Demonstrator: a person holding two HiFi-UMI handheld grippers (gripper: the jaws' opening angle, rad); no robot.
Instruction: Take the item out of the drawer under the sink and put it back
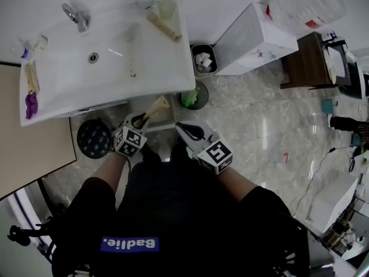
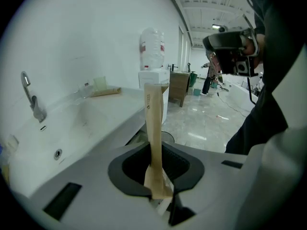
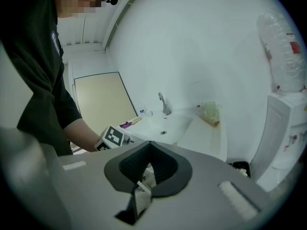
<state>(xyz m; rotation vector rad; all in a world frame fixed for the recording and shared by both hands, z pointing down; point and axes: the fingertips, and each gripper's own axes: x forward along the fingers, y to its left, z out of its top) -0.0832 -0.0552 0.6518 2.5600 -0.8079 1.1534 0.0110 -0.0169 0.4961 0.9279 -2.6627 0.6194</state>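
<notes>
A long tan paper-wrapped packet (image 2: 154, 128) stands up between the jaws of my left gripper (image 2: 158, 188), which is shut on its lower end. In the head view the left gripper (image 1: 138, 122) holds the packet (image 1: 157, 107) just below the front edge of the white sink (image 1: 69, 68), over what looks like a pulled-out drawer (image 1: 164, 119). My right gripper (image 1: 190, 130) hovers beside it to the right, jaws together with nothing in them. The right gripper view shows those jaws (image 3: 144, 181) shut, with the left gripper's marker cube (image 3: 114, 137) beyond them.
On the sink counter lie another tan packet (image 1: 164, 27), a cup (image 1: 167, 7) and a purple item (image 1: 31, 103); the faucet (image 1: 76, 16) is at the back. A black round bin (image 1: 94, 138), a small waste bin (image 1: 203, 59) and a water dispenser (image 1: 253, 39) stand nearby.
</notes>
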